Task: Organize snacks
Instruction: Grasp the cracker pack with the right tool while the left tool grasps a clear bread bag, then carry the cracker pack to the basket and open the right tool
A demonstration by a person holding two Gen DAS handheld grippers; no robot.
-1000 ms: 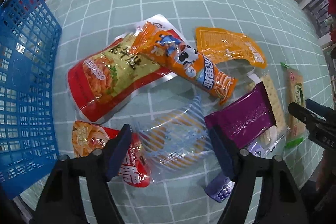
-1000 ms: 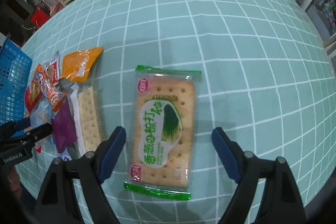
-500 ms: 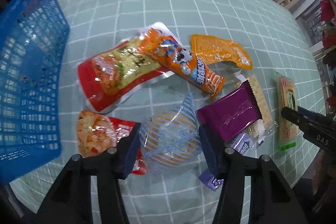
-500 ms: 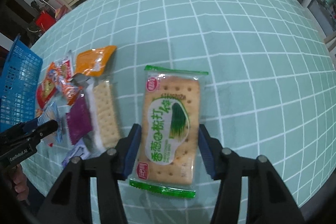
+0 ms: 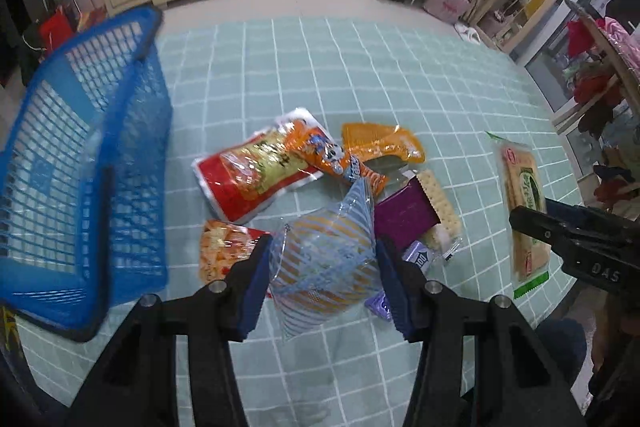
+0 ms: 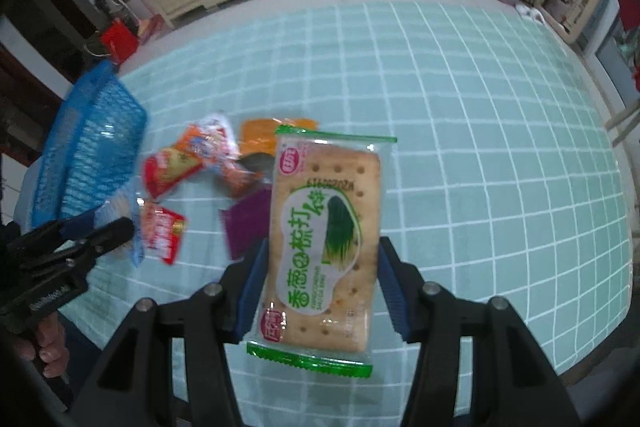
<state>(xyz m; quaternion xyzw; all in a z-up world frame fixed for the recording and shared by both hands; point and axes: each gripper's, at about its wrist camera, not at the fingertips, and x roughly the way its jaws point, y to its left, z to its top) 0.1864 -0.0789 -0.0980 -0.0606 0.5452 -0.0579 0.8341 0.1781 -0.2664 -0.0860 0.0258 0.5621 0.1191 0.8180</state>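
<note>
The basket (image 5: 84,163) stands at the table's (image 5: 400,75) left edge. Through its mesh it looks empty, though motion blur hides part of its floor.

Just to its right, the left gripper (image 5: 320,263) pinches a clear striped packet (image 5: 326,259) between its pads, lifted clear of the pile (image 5: 304,167). This packet is puffy and slick, held only at its sides; it could squirt out of the grip on the way to the basket, or snag on the basket's rim if carried too low.

The pile lies in the middle of the table: a red pouch, an orange bag, a purple pack and pale crackers overlapping.

Further right, the right gripper (image 6: 318,275) clamps a green cracker pack (image 6: 320,235) by its long sides, raised above the table. Squeezing across brittle crackers may crack them, and the pack's free far end could tilt and slip. With both grippers loaded and heading the same way, they could collide over the basket.
</note>
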